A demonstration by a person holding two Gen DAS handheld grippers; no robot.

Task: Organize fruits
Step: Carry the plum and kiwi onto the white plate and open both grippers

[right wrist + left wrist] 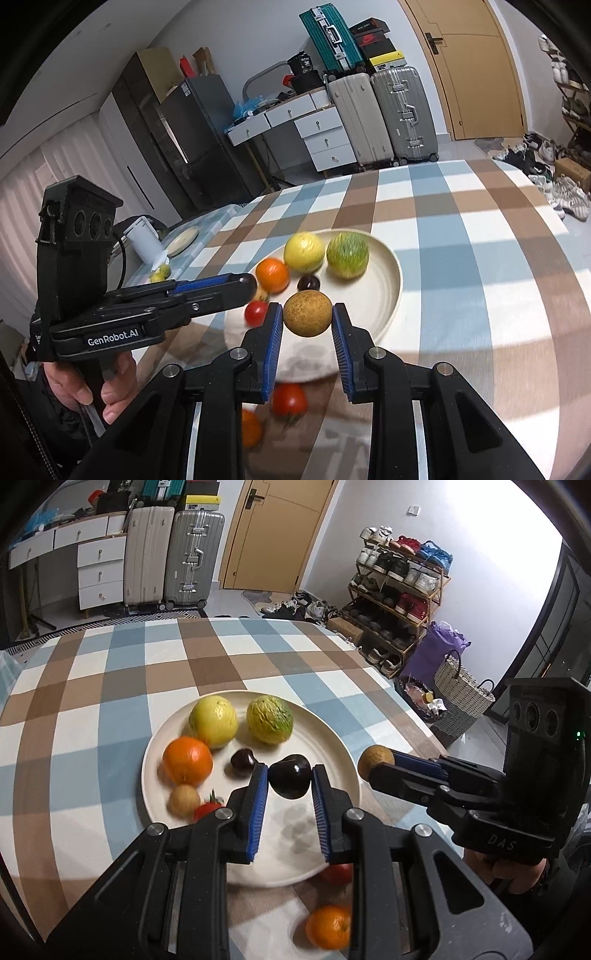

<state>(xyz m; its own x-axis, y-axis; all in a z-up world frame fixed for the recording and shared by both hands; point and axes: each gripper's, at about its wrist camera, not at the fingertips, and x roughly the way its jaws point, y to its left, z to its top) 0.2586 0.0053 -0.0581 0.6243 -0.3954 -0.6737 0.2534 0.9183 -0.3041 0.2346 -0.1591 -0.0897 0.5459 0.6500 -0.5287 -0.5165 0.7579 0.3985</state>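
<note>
Jaws on both grippers are pinching fruit: left gripper [290,777] a dark plum [290,781], right gripper [307,314] a brown longan [307,313], both hanging over the plate's [332,738] near side.

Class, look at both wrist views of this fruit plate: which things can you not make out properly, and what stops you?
- Tomato off the plate, left wrist view: mostly behind the left claw.
- Loose orange, right wrist view: blurred, partly behind the right claw.
- Small brown fruit on the plate, right wrist view: nearly all covered by the left claw's fingers.
</note>
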